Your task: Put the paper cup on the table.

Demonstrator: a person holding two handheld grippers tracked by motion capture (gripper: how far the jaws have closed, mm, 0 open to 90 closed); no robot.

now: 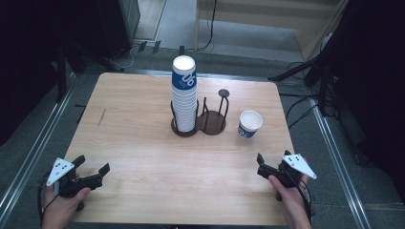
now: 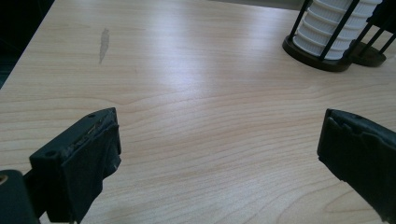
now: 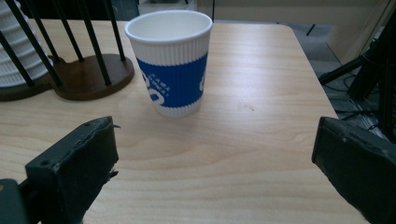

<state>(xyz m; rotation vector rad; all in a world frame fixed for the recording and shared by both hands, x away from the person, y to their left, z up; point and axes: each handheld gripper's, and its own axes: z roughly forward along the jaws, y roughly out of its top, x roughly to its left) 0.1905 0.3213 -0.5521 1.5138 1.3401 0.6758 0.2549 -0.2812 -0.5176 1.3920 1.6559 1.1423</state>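
Note:
A tall stack of white and blue paper cups (image 1: 184, 93) fills the left side of a dark two-ring holder (image 1: 200, 125) at the table's middle back; its base shows in the left gripper view (image 2: 327, 35). The holder's right ring (image 1: 213, 121) is bare. One single cup (image 1: 250, 124) (image 3: 170, 63) stands upright to the right of the holder. My right gripper (image 1: 273, 158) (image 3: 212, 163) is open near the front right edge, a short way before that cup. My left gripper (image 1: 91, 162) (image 2: 217, 154) is open near the front left corner, over bare wood.
The wooden table (image 1: 143, 157) has a small grey smear (image 1: 101, 117) (image 2: 103, 44) on its left side. Metal rails (image 1: 33, 152) run along both sides. Dark stands and cables (image 1: 310, 71) lie on the floor behind and to the right.

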